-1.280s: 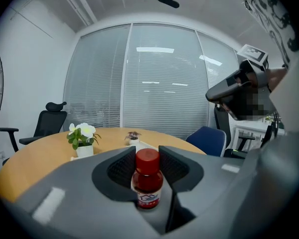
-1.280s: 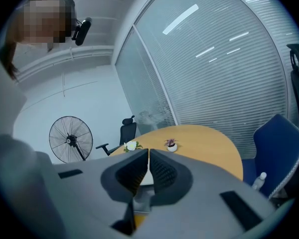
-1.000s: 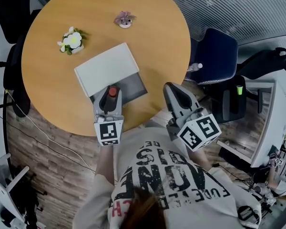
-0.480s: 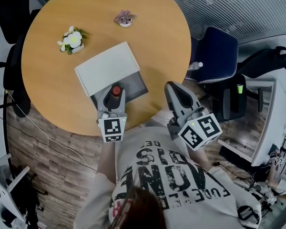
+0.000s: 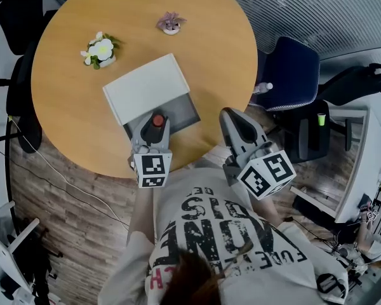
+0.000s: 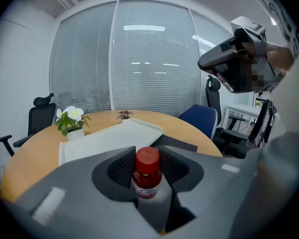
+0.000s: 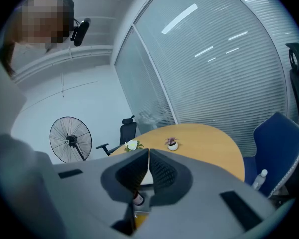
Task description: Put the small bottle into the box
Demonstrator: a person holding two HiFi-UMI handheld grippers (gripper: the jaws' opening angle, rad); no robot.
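Observation:
A small bottle point(image 6: 147, 176) with a red cap point(image 5: 157, 120) and dark red contents stands upright between the jaws of my left gripper point(image 6: 148, 167), which is shut on it. In the head view the left gripper point(image 5: 155, 124) holds the bottle over the near part of the open dark grey box point(image 5: 181, 110). The box's white lid point(image 5: 144, 88) lies against its far side and shows beyond the bottle as a white tray-like lid point(image 6: 107, 138). My right gripper point(image 5: 232, 118) hovers off the table's near right edge, shut with nothing in it; its jaws point(image 7: 148, 159) meet.
On the round wooden table point(image 5: 70, 126) a white flower in a pot point(image 5: 101, 49) stands at the far left and a small purple plant point(image 5: 170, 23) at the far middle. A blue chair point(image 5: 291, 75) and black chairs stand to the right.
My left gripper, with the bottle in it, has sunk a little and drifted slightly right over the box. The right gripper has stayed where it was.

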